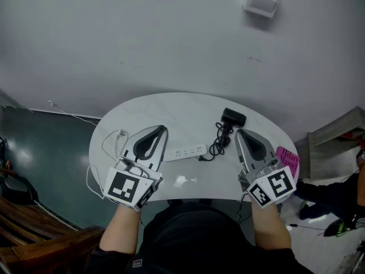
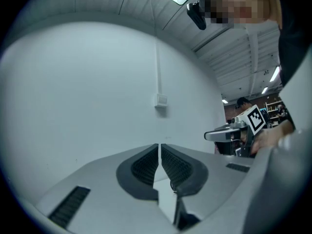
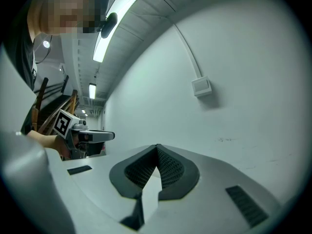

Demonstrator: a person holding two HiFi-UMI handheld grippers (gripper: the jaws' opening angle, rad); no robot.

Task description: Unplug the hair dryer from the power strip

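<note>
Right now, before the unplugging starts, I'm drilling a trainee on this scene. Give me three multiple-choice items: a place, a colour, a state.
1. Where does the power strip lie? A at the far edge; B between the two grippers; C hanging off the near edge.
2. What colour is the cord coiled at the strip's end nearer the right gripper? A white; B red; C black.
3. How do the jaws of the left gripper and the right gripper stand? A both shut, empty; B both wide open; C right shut on a plug.
Answers: 1 B, a gripper sits to each side of the strip. 2 C, the coil is black against the white table. 3 A, each gripper view shows the pads together with nothing between.
</note>
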